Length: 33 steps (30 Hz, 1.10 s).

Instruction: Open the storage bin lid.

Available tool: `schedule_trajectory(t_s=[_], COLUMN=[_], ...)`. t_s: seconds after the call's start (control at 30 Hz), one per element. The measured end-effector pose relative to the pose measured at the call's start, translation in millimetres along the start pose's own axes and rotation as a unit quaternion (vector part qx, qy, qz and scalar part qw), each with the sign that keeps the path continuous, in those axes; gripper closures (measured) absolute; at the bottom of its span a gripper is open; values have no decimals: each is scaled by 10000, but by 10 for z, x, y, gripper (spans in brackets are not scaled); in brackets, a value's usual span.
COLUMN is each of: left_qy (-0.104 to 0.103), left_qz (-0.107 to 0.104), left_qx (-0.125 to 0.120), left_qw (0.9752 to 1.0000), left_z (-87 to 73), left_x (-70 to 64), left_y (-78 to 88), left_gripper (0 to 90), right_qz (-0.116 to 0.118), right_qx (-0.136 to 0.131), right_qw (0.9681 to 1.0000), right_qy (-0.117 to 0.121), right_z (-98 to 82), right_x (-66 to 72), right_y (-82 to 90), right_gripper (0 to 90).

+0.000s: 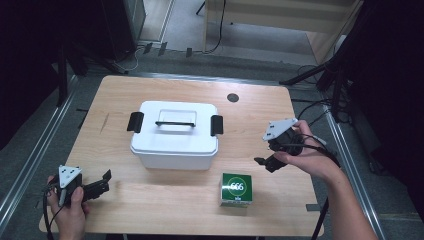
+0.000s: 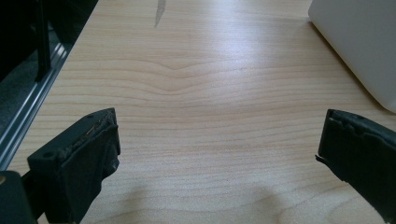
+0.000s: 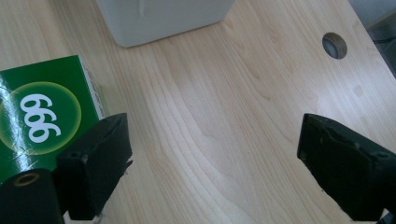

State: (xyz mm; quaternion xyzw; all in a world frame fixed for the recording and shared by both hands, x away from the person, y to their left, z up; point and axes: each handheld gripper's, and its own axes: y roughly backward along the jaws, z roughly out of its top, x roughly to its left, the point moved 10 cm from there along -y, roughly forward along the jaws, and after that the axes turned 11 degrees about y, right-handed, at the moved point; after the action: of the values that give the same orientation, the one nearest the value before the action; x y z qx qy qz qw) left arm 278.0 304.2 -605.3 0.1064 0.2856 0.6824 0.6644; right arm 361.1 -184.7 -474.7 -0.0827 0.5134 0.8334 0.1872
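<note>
While the right gripper (image 1: 263, 162) hangs above the wooden table's (image 1: 125, 95) right edge, jaws apart and empty, the small green cardboard box (image 1: 236, 189) sits near the front edge. Left gripper (image 1: 106, 178) rests gaping at the front-left corner, beside the white lidded plastic bin (image 1: 174, 134).

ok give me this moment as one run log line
left gripper: open, empty, near table front-left edge | right gripper: open, empty, raised right of green box | white lidded bin: closed, mid-table
</note>
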Motion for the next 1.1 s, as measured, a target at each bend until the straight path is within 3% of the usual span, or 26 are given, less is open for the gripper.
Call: schedule_trajectory(t_s=[0.17,0.63,0.87,1.1], left_qy=[5,-2,9,37], left_qz=[-11,-11,-31,-48], left_qx=[-1,8,4,3], left_qw=[10000,10000,10000,10000], left_z=[1,1,2,6], left_x=[0,0,0,0], left_y=[0,-3,-2,-8], left_gripper=[0,0,0,0], right_qz=[332,539,730,742], right_qx=[105,286,482,580], right_qw=[9991,9967,9936,9916], right_qy=[257,527,720,887], right_z=[65,281,439,613], right_x=[7,-128,-163,-235], right_y=[-7,8,-21,-13], right_gripper=[105,121,133,139])
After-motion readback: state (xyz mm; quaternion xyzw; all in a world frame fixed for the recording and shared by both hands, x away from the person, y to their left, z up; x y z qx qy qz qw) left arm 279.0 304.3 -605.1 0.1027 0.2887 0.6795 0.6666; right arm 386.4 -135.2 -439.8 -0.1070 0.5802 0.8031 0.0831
